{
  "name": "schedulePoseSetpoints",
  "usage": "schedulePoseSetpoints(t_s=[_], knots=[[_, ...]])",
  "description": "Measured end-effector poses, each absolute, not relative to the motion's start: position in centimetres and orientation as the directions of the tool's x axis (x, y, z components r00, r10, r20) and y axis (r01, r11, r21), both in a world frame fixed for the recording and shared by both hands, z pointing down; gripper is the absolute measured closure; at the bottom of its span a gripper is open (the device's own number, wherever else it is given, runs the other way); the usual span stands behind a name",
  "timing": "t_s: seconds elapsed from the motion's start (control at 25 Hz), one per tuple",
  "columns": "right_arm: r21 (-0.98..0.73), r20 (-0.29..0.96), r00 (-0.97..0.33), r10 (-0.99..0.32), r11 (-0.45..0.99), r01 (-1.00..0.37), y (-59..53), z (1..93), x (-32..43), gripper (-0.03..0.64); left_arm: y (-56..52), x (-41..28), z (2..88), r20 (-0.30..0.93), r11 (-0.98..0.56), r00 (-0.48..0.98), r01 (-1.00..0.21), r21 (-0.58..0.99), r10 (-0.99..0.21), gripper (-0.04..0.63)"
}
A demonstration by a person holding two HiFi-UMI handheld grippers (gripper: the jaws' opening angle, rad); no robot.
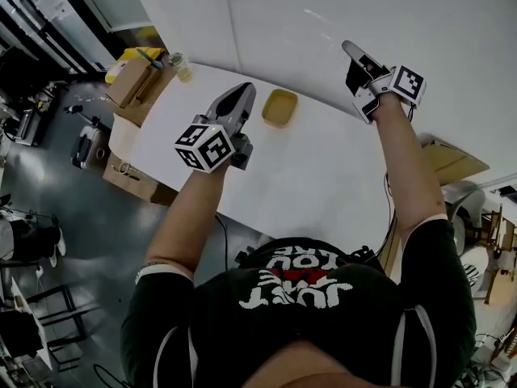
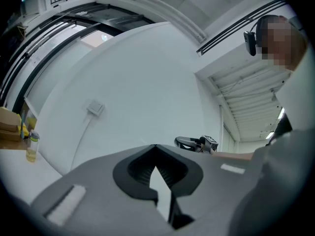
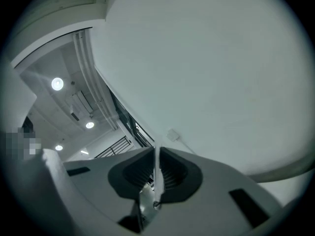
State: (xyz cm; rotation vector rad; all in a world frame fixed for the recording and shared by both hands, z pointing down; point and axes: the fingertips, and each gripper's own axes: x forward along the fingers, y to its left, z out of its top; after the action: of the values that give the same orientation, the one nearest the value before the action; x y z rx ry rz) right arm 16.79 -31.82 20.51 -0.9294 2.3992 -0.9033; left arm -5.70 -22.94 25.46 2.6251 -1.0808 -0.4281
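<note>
Both grippers are held up in the air above a white table (image 1: 307, 176), each pointing at the white wall. My left gripper (image 1: 243, 92) hovers over the table's left part, nearest a small yellow dish (image 1: 279, 107) just to its right. Its jaws meet at the tip (image 2: 155, 146) with nothing between them. My right gripper (image 1: 350, 48) is raised higher, past the table's far edge, jaws together (image 3: 156, 149) and empty. In the left gripper view the right gripper (image 2: 196, 142) shows at mid-height against the wall.
A clear bottle with yellowish liquid (image 1: 180, 66) stands at the table's far left corner, the same bottle (image 2: 32, 148) showing low at left. Cardboard boxes (image 1: 134, 84) sit beside it. A wall socket (image 2: 95, 107) with a cable is on the wall. Chairs and equipment crowd the floor at left.
</note>
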Motion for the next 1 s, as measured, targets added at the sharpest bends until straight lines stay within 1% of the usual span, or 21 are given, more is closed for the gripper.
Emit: schedulePoseSetpoints(t_s=[0.2, 0.4, 0.64, 0.8, 1.0], knots=[[-0.614, -0.195, -0.682, -0.705, 0.629, -0.476, -30.2, 14.8, 17.8, 0.58, -22.7, -4.7, 21.2, -0.187, -0.702, 0.682, -0.645, 0.304, -0.707, 0.591], [-0.481, -0.223, -0.649, -0.727, 0.661, -0.576, -27.8, 9.1, 19.6, 0.58, -22.3, -4.4, 16.7, -0.205, -0.716, 0.686, -0.655, 0.241, -0.698, 0.591], [-0.381, -0.243, -0.608, -0.756, 0.651, -0.657, -25.4, 4.4, 24.9, 0.58, -21.9, -0.4, 11.8, -0.197, -0.729, 0.702, -0.661, 0.178, -0.685, 0.591], [-0.331, -0.249, -0.585, -0.772, 0.636, -0.697, -24.3, 2.9, 24.9, 0.58, -21.7, -1.3, 9.8, -0.204, -0.737, 0.709, -0.659, 0.149, -0.675, 0.591], [-0.258, -0.263, -0.558, -0.787, 0.615, -0.745, -23.0, 0.7, 26.7, 0.58, -21.5, -0.2, 6.8, -0.208, -0.748, 0.72, -0.652, 0.124, -0.662, 0.591]])
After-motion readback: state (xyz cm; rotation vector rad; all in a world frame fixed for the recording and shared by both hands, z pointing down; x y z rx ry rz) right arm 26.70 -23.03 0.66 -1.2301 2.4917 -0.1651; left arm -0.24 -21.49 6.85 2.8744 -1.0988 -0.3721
